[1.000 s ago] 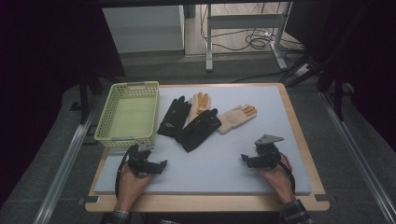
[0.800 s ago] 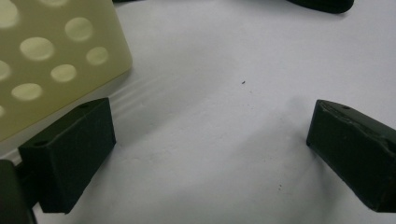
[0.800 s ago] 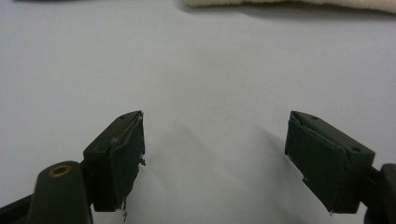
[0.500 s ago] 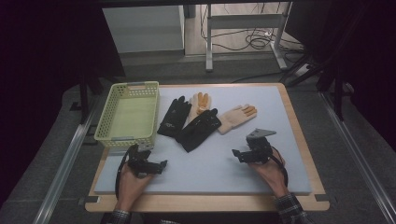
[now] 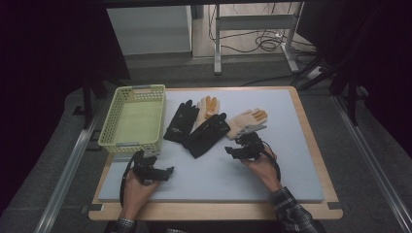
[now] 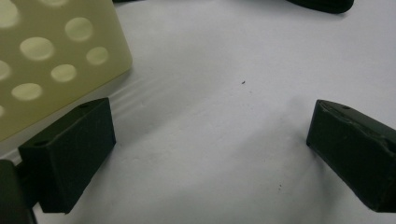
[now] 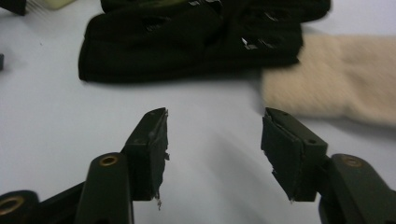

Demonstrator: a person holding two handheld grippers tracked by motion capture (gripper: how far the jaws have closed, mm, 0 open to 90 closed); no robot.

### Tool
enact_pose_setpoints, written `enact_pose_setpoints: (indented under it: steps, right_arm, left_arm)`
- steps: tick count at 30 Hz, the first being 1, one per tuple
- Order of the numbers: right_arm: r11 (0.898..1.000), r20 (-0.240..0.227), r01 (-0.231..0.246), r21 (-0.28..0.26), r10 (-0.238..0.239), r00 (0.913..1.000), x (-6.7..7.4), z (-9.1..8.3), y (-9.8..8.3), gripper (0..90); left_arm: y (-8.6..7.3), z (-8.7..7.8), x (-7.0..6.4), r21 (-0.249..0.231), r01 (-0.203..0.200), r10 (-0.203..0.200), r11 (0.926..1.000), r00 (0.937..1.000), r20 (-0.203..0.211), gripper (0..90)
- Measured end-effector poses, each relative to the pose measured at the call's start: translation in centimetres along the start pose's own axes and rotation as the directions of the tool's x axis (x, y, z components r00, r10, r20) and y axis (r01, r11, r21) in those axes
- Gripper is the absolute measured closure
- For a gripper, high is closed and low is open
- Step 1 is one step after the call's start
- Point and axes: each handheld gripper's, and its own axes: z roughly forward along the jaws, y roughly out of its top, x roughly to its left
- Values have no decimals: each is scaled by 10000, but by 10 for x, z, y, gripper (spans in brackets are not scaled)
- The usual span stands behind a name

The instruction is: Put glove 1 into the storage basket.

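four gloves lie ahead of the jaws: two black gloves [image 5: 180,121] [image 5: 206,135] and two tan gloves [image 5: 208,106] [image 5: 246,121]. one yellow basket [image 5: 132,121] sits beyond the left jaws. two grippers [image 5: 154,171] [image 5: 241,145], each gaping.

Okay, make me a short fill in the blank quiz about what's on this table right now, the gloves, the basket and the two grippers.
1. The basket holds ____ gloves.
2. The jaws of the right gripper stand ____.
3. The left gripper sits just in front of the ____.
4. The gloves nearest the basket, such as the black glove, are ____ in colour.

Missing words: no; open; basket; black
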Motion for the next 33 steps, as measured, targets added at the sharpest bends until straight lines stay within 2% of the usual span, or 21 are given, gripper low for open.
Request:
enact_pose_setpoints:
  steps: [5,13,15,17,23,24,27,29,30,31,32,33]
  right_arm:
    - [9997,-69,226,9,-226,9997,10,15,19,457]
    - [9999,-158,87,-101,-88,9998,17,36,43,462]
    - [10000,-22,4,-57,-4,10000,19,46,52,453]
    - [10000,73,-63,-12,64,10000,20,54,57,406]
    - [9998,566,2,173,-12,9984,24,73,62,340]
    - [9993,842,86,350,-115,9964,26,81,63,327]
    - [9969,1133,328,710,-408,9927,28,93,61,333]
    - [9954,1464,554,785,-664,9870,31,96,59,429]
    - [9954,1464,554,785,-664,9870,31,96,59,429]
    - [9937,1687,696,875,-836,9821,32,95,59,499]
    - [9929,1901,755,919,-919,9774,30,93,57,670]
    - [9930,1879,720,932,-886,9782,28,92,57,719]
  left_arm:
    - [0,0,0,0,2,-2,10000,10000,2,15]
    - [0,0,0,2,-1,1,10000,10000,1,15]
    - [0,0,0,1,2,-2,10000,10000,3,15]
    - [0,0,0,2,0,0,10000,10000,3,14]
    - [0,0,0,-4,9,-9,10000,10000,3,14]
    - [0,0,0,-2,4,-4,10000,10000,3,15]
    - [0,0,0,2,-1,1,10000,10000,2,15]
    - [0,0,0,0,-2,2,10000,10000,0,15]
    - [0,0,0,0,-2,2,10000,10000,0,15]
    - [0,0,0,2,-3,3,10000,10000,1,15]
    - [0,0,0,2,-2,2,10000,10000,-1,14]
    - [0,0,0,2,-2,2,10000,10000,-1,14]
